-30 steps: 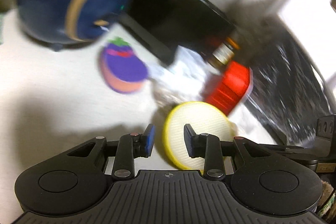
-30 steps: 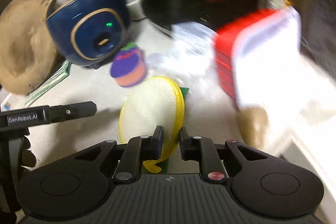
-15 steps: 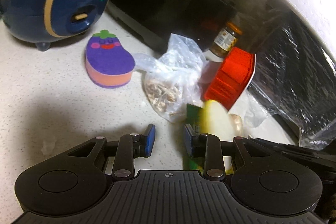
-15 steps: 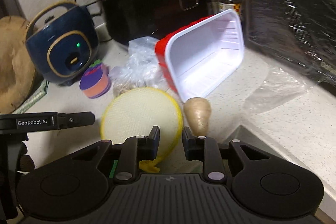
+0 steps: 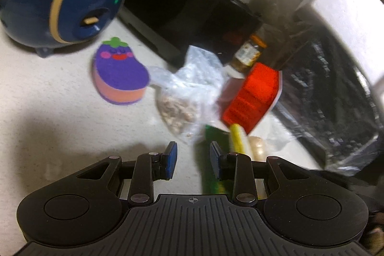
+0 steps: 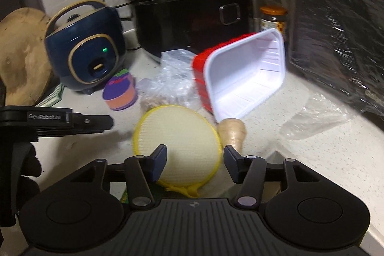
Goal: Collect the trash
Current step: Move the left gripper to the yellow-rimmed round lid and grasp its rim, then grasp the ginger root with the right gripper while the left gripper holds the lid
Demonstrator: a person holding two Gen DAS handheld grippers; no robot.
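On speckled counter (image 6: 324,160), round mesh scrubber (image 6: 177,133)

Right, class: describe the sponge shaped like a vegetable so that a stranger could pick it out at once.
Find the big navy cooker with gold trim on the pale counter. Just in front of it, left of the crumpled clear bag, lies the sponge. It alone is a purple aubergine with a smiling face, a green stalk and an orange underside.

A navy-blue rounded rice cooker (image 6: 86,49) carries gold trim and a green light. The eggplant-shaped sponge (image 5: 120,71) is purple over orange, with pink cheeks and a green stalk. The rectangular plastic tray (image 6: 242,76) is red outside, white inside. The round mesh scrubber (image 6: 177,136) is cream, edged yellow, on the pale speckled worktop (image 6: 324,160).
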